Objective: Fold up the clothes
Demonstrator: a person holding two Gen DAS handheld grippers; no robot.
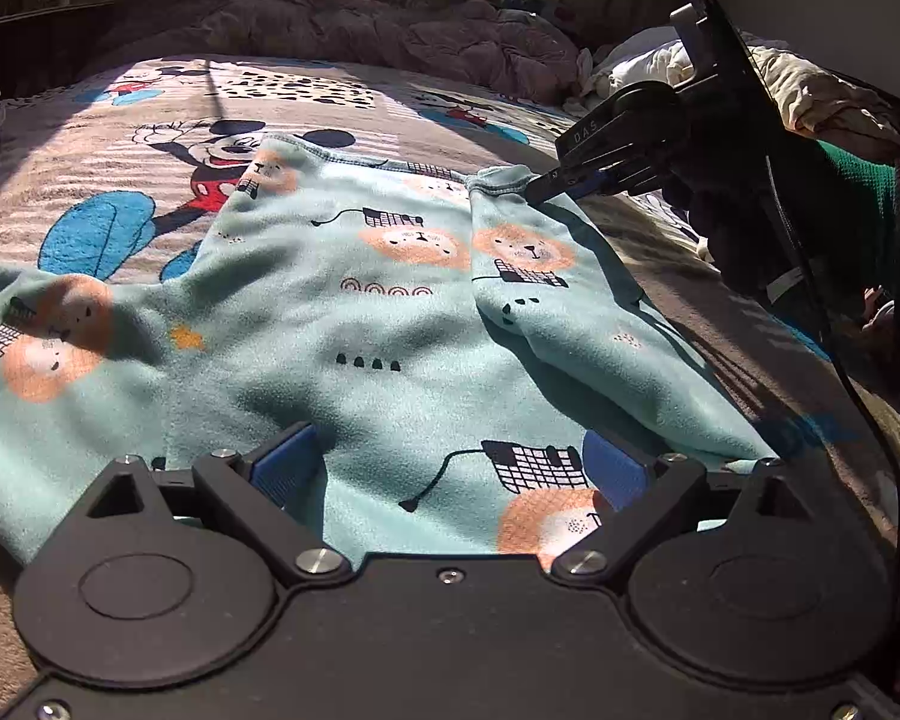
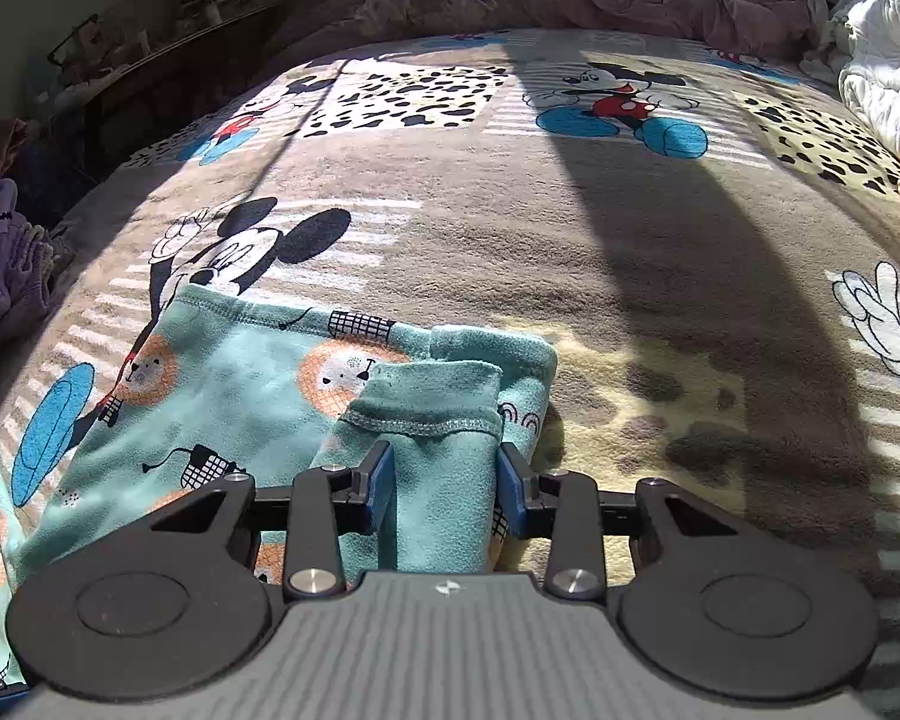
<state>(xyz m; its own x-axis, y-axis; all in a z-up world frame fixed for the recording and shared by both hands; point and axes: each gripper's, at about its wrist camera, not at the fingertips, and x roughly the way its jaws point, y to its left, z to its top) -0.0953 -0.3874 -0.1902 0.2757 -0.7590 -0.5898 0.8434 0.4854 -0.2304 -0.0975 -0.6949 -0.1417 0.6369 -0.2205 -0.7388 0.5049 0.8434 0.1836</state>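
A: Starting at the left, our left gripper (image 1: 450, 468) hangs low over the near part of the top (image 1: 342, 324), jaws wide, nothing pinched. The fleece lies under and between the pads (image 1: 285, 468), which don't close on it.

B: Agreed. We'd judge it is parked there to be ready to pin or lift the near edge once the sleeve is dealt with.

A: The top itself lies spread on the blanket (image 1: 120, 114), mint with lion prints, one sleeve trailing off to the left, the other laid over the body on the right.

B: That right one is the sleeve (image 2: 444, 468) we have. Its cuff (image 2: 426, 414) sits just ahead of our right gripper (image 2: 444, 480), and the jaws are narrowed onto the sleeve, both blue pads against the cloth.

A: So a grip, or very nearly. Whether it is tight enough to lift we cannot tell.

B: From the left camera our right gripper's tip meets the top's far right corner, near the hem. Holding just behind the cuff makes sense: it lets us carry the sleeve across the body without dragging the whole top.

A: The fold is early, we'd say; the left sleeve isn't in yet.
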